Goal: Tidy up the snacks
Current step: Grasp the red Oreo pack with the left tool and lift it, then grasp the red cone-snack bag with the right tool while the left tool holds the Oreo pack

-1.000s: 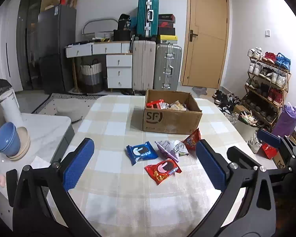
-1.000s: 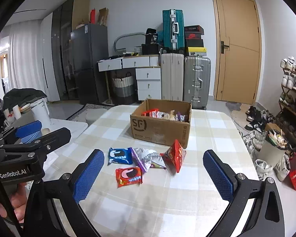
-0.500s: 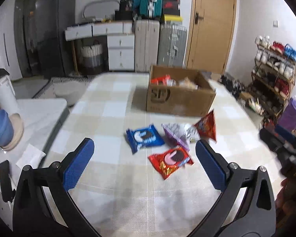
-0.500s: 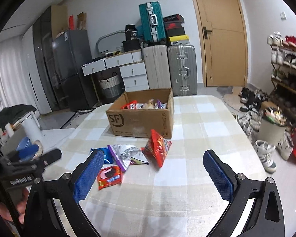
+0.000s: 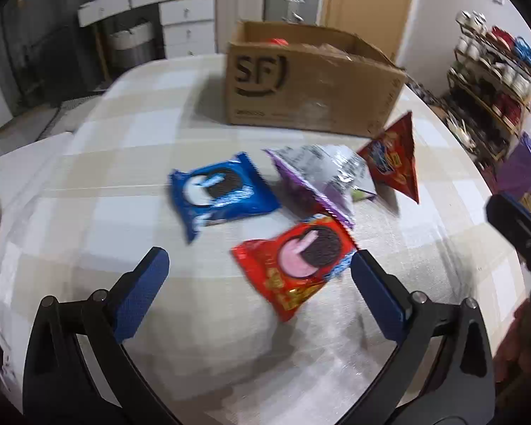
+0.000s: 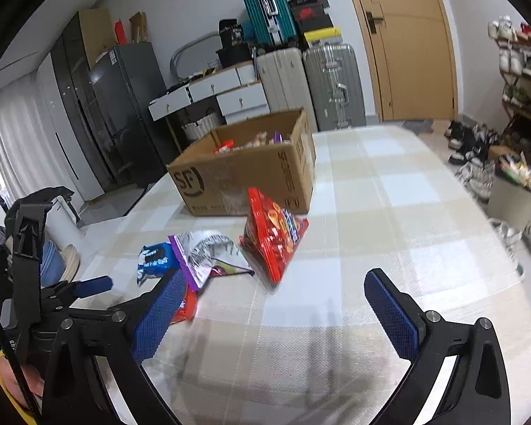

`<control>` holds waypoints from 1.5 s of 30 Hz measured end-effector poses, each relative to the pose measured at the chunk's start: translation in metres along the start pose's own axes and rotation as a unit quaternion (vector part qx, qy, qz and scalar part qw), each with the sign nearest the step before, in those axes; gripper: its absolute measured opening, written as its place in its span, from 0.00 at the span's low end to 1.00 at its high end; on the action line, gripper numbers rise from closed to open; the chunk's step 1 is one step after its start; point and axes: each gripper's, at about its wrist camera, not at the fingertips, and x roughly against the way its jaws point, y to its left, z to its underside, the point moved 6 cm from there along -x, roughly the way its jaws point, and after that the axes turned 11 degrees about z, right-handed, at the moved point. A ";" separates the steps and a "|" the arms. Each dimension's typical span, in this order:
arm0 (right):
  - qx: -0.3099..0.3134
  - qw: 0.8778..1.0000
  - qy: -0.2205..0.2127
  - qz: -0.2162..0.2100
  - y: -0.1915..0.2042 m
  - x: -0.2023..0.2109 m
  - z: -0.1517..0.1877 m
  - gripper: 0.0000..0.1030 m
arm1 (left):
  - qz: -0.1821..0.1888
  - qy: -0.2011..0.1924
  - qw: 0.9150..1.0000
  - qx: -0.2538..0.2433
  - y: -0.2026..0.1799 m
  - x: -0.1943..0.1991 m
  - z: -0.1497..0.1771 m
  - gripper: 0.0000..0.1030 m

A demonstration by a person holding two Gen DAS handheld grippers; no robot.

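Several snack packs lie on the checked table in front of a cardboard SF box [image 5: 311, 85] that holds more snacks. In the left wrist view: a red cookie pack [image 5: 297, 265], a blue cookie pack [image 5: 219, 191], a purple-and-silver bag [image 5: 322, 173] and a red chip bag [image 5: 393, 157]. My left gripper [image 5: 258, 290] is open and empty, low over the table just short of the red cookie pack. My right gripper [image 6: 274, 313] is open and empty, near the red chip bag [image 6: 274, 233] and the purple-and-silver bag [image 6: 209, 255]. The box [image 6: 244, 173] stands behind them.
The table [image 6: 389, 212] drops off at the right toward a shoe rack [image 6: 520, 81] and shoes on the floor. A side counter with blue bowls [image 6: 53, 265] is at the left. Suitcases [image 6: 318, 78], drawers and a door [image 6: 407, 42] stand behind.
Both grippers have moved forward and down toward the snacks, which now look much larger. The left gripper has closed in on the red cookie pack. Both stay open.
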 end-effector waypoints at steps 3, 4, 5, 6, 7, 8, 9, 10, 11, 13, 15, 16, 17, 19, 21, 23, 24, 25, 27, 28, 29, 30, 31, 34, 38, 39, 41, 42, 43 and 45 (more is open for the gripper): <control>-0.011 1.000 0.008 -0.011 -0.006 -0.011 0.003 0.99 | 0.015 0.010 1.000 0.007 -0.003 -0.015 -0.004 1.00; -0.014 1.000 0.011 -0.013 -0.008 -0.015 0.004 0.99 | 0.016 0.022 1.000 0.011 -0.003 -0.024 -0.005 1.00; -0.017 1.000 0.014 -0.015 -0.009 -0.017 0.005 0.99 | 0.018 0.033 0.999 0.016 -0.002 -0.033 -0.005 1.00; -0.021 1.000 0.016 -0.017 -0.011 -0.020 0.006 0.99 | 0.024 0.037 0.999 0.023 -0.002 -0.036 -0.006 1.00; -0.024 0.999 0.020 -0.020 -0.013 -0.022 0.008 0.99 | 0.030 0.040 0.998 0.030 -0.002 -0.041 -0.006 1.00; -0.027 0.999 0.024 -0.021 -0.014 -0.025 0.009 0.99 | 0.033 0.043 0.998 0.033 -0.002 -0.045 -0.007 1.00; -0.030 0.999 0.027 -0.023 -0.016 -0.028 0.010 0.99 | 0.034 0.048 0.998 0.035 -0.003 -0.051 -0.006 0.98; -0.034 0.999 0.030 -0.024 -0.017 -0.031 0.012 0.99 | 0.036 0.054 0.997 0.036 -0.003 -0.056 -0.005 0.98; -0.037 0.998 0.034 -0.026 -0.018 -0.033 0.013 0.99 | 0.028 0.049 0.998 0.025 -0.004 -0.057 -0.005 0.93; -0.043 0.998 0.041 -0.030 -0.020 -0.037 0.016 0.99 | 0.022 0.044 0.999 0.009 -0.007 -0.057 -0.004 0.81; -0.049 0.997 0.046 -0.033 -0.021 -0.041 0.017 0.99 | 0.042 0.040 0.998 0.004 -0.013 -0.056 -0.005 0.60; -0.051 0.997 0.047 -0.034 -0.022 -0.041 0.018 0.99 | 0.051 0.040 0.998 0.003 -0.014 -0.054 -0.005 0.56; -0.052 0.997 0.046 -0.035 -0.022 -0.041 0.018 0.99 | 0.050 0.042 0.998 -0.001 -0.015 -0.054 -0.005 0.52; -0.050 0.997 0.045 -0.036 -0.022 -0.039 0.018 0.99 | 0.060 0.043 0.997 -0.005 -0.020 -0.054 -0.004 0.46; -0.046 0.997 0.043 -0.036 -0.020 -0.038 0.018 0.99 | 0.068 0.044 0.997 -0.003 -0.019 -0.051 -0.002 0.41; -0.040 0.998 0.041 -0.036 -0.018 -0.035 0.017 0.99 | 0.073 0.045 0.996 -0.001 -0.017 -0.050 -0.002 0.41; -0.035 0.998 0.039 -0.037 -0.016 -0.033 0.016 0.99 | 0.075 0.044 0.996 0.000 -0.016 -0.048 -0.001 0.40; -0.029 0.998 0.036 -0.036 -0.014 -0.032 0.014 0.99 | 0.077 0.042 0.996 0.000 -0.014 -0.044 -0.001 0.40; -0.016 0.999 0.032 -0.035 -0.010 -0.032 0.009 0.99 | 0.083 0.034 0.996 0.000 -0.012 -0.035 0.001 0.40; -0.012 0.999 0.032 -0.035 -0.009 -0.033 0.006 0.99 | 0.084 0.030 0.996 -0.002 -0.010 -0.031 -0.001 0.40; -0.010 0.999 0.033 -0.036 -0.008 -0.034 0.003 0.99 | 0.085 0.027 0.996 -0.002 -0.009 -0.030 -0.001 0.40; -0.011 0.999 0.035 -0.040 -0.007 -0.037 -0.001 0.99 | 0.088 0.022 0.996 -0.001 -0.005 -0.026 -0.003 0.40; -0.012 0.998 0.038 -0.048 -0.005 -0.040 -0.005 0.99 | 0.090 0.018 0.996 0.001 -0.003 -0.021 -0.002 0.40; -0.017 0.996 0.060 -0.062 0.000 -0.057 -0.016 0.99 | 0.093 0.011 0.996 0.008 0.007 -0.010 0.001 0.40; 0.000 0.997 0.063 -0.049 0.006 -0.082 -0.031 0.98 | 0.098 0.003 0.995 0.014 0.014 0.003 0.007 0.40; 0.003 0.997 0.064 -0.043 0.007 -0.087 -0.035 0.98 | 0.100 0.001 0.995 0.017 0.015 0.005 0.008 0.40; 0.007 0.996 0.073 -0.044 0.011 -0.099 -0.038 0.91 | 0.102 -0.002 0.995 0.020 0.020 0.009 0.009 0.40; 0.009 0.996 0.081 -0.046 0.014 -0.105 -0.038 0.85 | 0.103 -0.004 0.994 0.024 0.023 0.009 0.009 0.40; 0.015 0.994 0.092 -0.050 0.018 -0.112 -0.035 0.80 | 0.105 -0.004 0.994 0.027 0.023 0.011 0.010 0.40; 0.022 0.990 0.124 -0.060 0.025 -0.124 -0.028 0.68 | 0.105 -0.005 0.994 0.032 0.029 0.007 0.010 0.40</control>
